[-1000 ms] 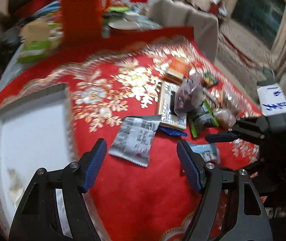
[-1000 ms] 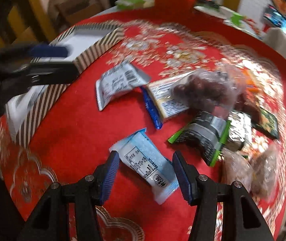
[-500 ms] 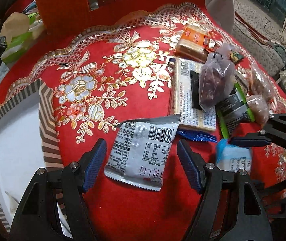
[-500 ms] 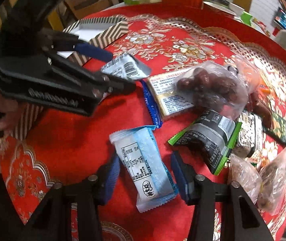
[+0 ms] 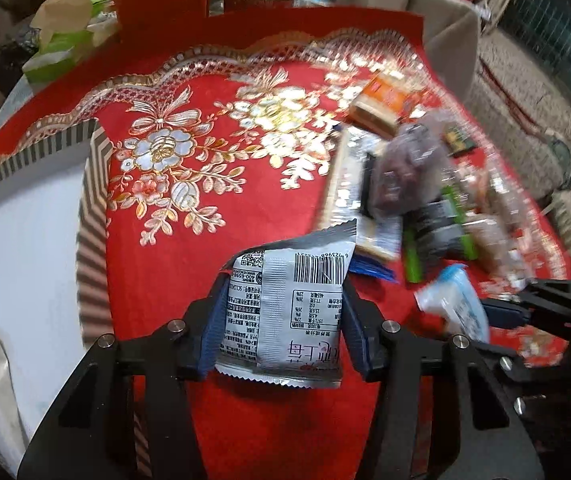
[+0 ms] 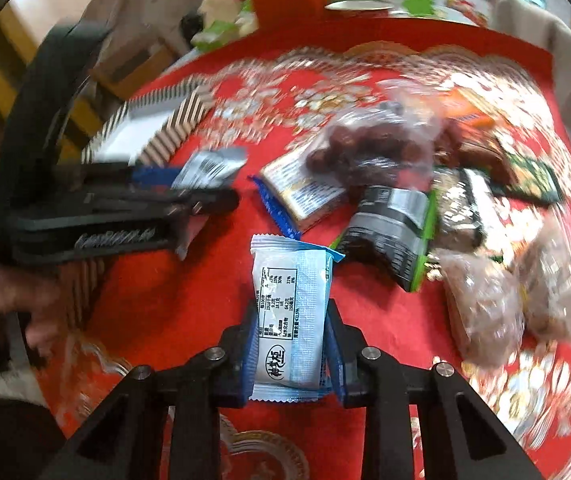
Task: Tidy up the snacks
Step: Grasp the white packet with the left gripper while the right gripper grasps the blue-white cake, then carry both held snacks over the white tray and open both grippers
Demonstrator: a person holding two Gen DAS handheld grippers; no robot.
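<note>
Your left gripper (image 5: 281, 332) is closing on the silver packet (image 5: 285, 312), which a second ago lay loose ahead of its open jaws. Your right gripper (image 6: 290, 350) has clamped the blue packet (image 6: 291, 320). Both can go to the striped box (image 5: 93, 184) on the left.

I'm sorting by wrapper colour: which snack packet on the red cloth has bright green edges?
The black packet with green edges, lying just right of the light blue packet; no other wrapper shows that green trim.
</note>
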